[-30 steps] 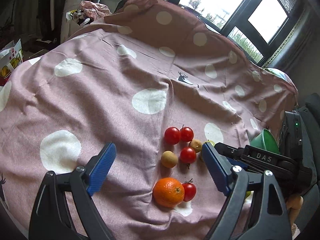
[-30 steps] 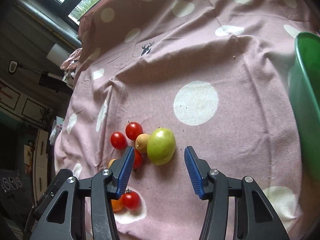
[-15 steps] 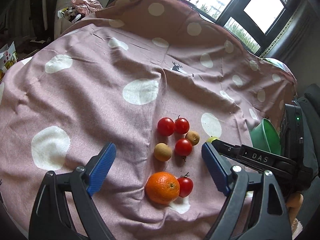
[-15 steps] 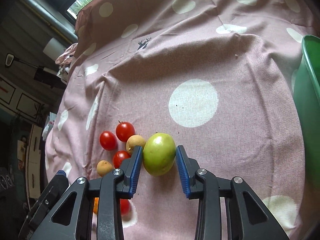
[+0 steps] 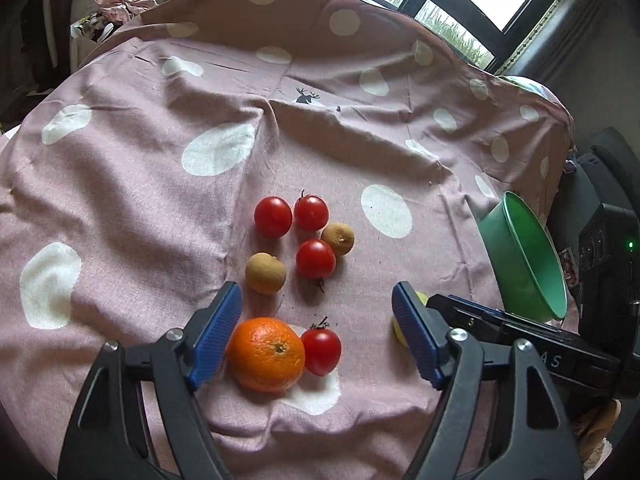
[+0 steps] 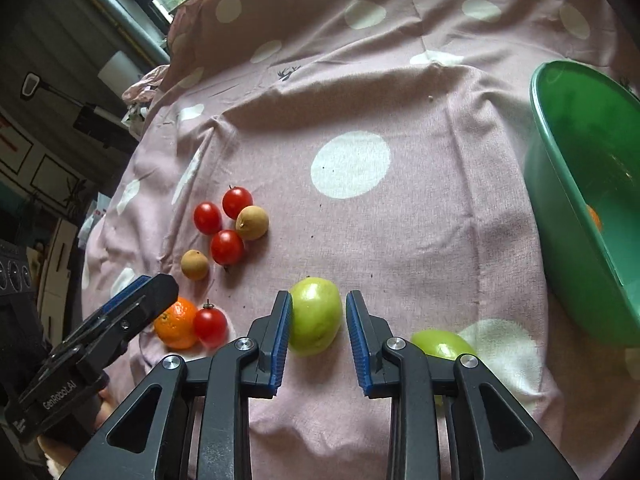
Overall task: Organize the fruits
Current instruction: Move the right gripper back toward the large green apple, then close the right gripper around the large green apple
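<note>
Contact has just been made: the right tongs (image 6: pixel 316 320), spread wide a second ago, are now pinched on the green fruit (image 6: pixel 315 315), which is still seated on the spotted cloth (image 6: pixel 400 240). A lift toward the green bowl (image 6: pixel 568 220) at the right is judged to be next. The left tongs (image 5: pixel 316 336) have been brought closer and are closing, with the orange (image 5: pixel 266 354) and a cherry tomato (image 5: pixel 321 351) between their pads, neither yet gripped.
</note>
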`<move>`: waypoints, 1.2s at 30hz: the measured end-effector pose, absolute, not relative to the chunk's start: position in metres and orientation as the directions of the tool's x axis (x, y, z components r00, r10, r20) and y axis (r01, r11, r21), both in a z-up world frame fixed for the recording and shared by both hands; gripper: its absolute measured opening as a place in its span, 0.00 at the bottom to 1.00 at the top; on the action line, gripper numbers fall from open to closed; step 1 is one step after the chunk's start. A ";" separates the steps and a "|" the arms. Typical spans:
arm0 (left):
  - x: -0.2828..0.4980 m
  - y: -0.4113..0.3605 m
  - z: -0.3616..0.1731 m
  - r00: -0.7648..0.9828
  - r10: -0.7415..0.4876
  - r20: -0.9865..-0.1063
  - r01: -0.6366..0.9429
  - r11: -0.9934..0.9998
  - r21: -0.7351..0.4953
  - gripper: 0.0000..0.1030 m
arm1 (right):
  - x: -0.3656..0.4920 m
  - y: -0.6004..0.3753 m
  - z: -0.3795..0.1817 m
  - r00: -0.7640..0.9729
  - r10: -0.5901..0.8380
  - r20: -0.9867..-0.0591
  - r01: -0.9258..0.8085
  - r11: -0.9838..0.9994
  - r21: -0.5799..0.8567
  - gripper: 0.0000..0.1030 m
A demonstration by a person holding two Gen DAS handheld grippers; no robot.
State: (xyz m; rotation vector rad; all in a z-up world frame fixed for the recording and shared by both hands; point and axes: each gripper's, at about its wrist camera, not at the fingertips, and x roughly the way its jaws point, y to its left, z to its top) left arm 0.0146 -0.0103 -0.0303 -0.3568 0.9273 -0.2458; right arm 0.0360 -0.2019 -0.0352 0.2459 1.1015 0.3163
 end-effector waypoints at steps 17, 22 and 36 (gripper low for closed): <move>0.019 -0.076 -0.050 0.445 -0.469 -0.763 0.235 0.883 -0.406 0.40 | 0.045 -0.221 -0.046 0.381 0.513 -0.769 -0.055 0.843 0.535 0.29; 0.022 -0.079 -0.054 0.423 -0.488 -0.763 0.232 0.873 -0.430 0.40 | 0.047 -0.218 -0.054 0.359 0.521 -0.775 -0.044 0.838 0.543 0.29; 0.021 -0.091 -0.060 0.396 -0.499 -0.771 0.253 0.866 -0.431 0.40 | 0.046 -0.216 -0.054 0.358 0.506 -0.785 -0.058 0.851 0.522 0.30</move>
